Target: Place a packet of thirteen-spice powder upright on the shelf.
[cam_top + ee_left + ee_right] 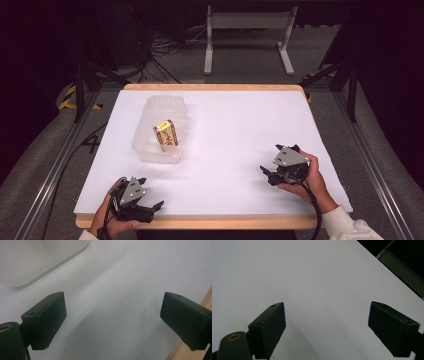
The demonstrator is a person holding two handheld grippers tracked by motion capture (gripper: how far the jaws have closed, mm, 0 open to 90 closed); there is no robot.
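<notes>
Left hand-held gripper [150, 200] and right hand-held gripper [266, 175] rest wide open and empty at the worktop [235, 135] near edge, apparently ready, well apart from the clear plastic container [142, 145] holding a small yellow box [166, 134].

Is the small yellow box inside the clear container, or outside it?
Inside: the yellow box lies between the walls of the clear container.

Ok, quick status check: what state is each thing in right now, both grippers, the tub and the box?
Left gripper: open, empty, at the table's near edge.
Right gripper: open, empty, low over the table's right side.
Tub: clear plastic, upright, no lid, on the table's left half.
Box: yellow, inside the tub, leaning at a tilt.
Table: covered in a white sheet.
</notes>
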